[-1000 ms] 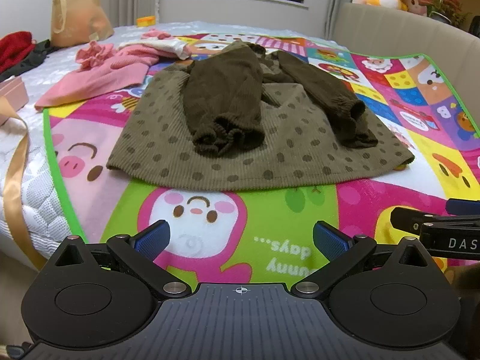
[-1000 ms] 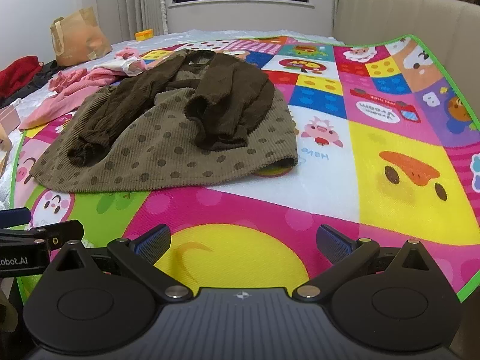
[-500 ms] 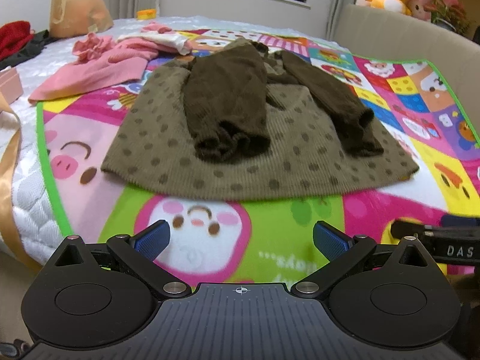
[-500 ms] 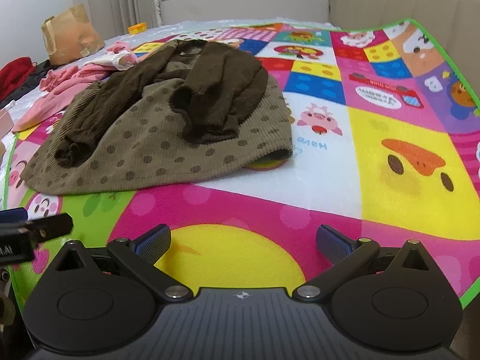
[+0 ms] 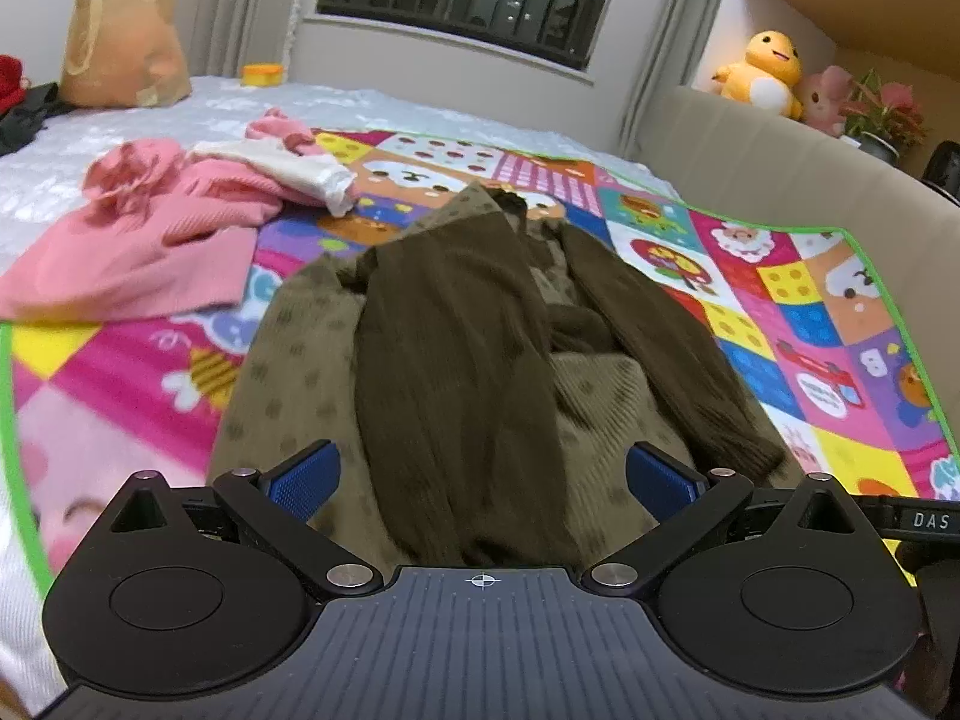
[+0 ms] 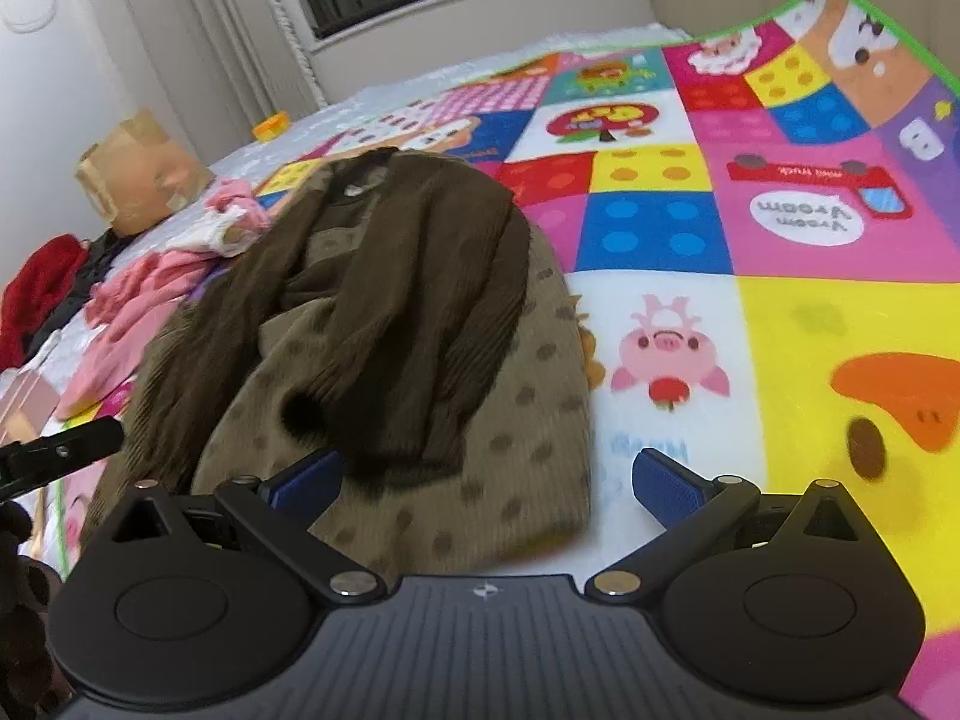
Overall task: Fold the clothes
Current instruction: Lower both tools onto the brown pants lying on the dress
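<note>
An olive dotted corduroy dress [image 5: 288,372] [image 6: 540,420] lies flat on the colourful play mat [image 5: 810,312] [image 6: 780,312], its two dark brown sleeves [image 5: 444,360] [image 6: 420,312] folded over the front. My left gripper [image 5: 480,477] is open, low over the hem, its blue pads either side of the left sleeve's cuff. My right gripper [image 6: 486,480] is open too, over the dress's near right corner, one pad above the cloth and the other above the mat. Nothing is held. The tip of each gripper shows at the edge of the other's view.
Pink and white clothes [image 5: 156,228] [image 6: 150,300] are heaped left of the dress. A brown paper bag [image 5: 120,42] [image 6: 138,168] and red cloth [image 6: 36,294] sit at the far left of the bed. A beige headboard [image 5: 780,168] with plush toys [image 5: 762,72] bounds the right.
Both grippers have moved forward and down, from over the bare mat to right over the dress's hem. Their jaws have stayed open. The dress has not moved.
</note>
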Demonstrator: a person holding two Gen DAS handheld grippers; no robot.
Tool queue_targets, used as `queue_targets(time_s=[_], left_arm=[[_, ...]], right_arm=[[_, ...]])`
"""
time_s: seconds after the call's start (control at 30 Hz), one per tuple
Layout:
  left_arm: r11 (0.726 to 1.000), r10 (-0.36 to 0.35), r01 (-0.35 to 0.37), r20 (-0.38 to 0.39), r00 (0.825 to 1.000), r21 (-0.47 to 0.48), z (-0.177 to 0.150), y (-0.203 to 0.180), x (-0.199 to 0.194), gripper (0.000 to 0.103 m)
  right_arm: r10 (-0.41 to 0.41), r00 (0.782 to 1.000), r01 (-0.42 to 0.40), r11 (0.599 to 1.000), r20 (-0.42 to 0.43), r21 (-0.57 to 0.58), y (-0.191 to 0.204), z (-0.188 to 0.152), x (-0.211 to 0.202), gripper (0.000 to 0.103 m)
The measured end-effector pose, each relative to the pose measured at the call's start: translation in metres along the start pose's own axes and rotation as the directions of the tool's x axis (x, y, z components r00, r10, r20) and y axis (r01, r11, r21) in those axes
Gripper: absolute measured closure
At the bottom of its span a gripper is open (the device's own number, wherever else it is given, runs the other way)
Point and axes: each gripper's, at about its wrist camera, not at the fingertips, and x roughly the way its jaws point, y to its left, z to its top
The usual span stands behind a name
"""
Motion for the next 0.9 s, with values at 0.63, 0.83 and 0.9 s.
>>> queue_targets(time_s=[0.63, 0.83, 0.9], left_arm=[[0.997, 0.042, -0.037, -0.078, 0.996, 0.073, -0.011, 0.038, 0.057, 0.0], [0.986, -0.163, 0.16, -0.069, 0.984, -0.052, -0.004, 0.04, 0.036, 0.0], [0.988, -0.153, 0.15, -0.08, 0.985, -0.036, -0.006, 0.036, 0.036, 0.0]], right_arm=[[0.131, 0.991, -0.127, 0.984, -0.022, 0.121, -0.022, 0.062, 0.094, 0.0], [0.177, 0.981, -0.18, 0.983, -0.077, -0.039, -0.018, 0.054, 0.087, 0.0], [0.182, 0.981, -0.187, 0.98, -0.067, -0.071, -0.017, 0.05, 0.085, 0.0]])
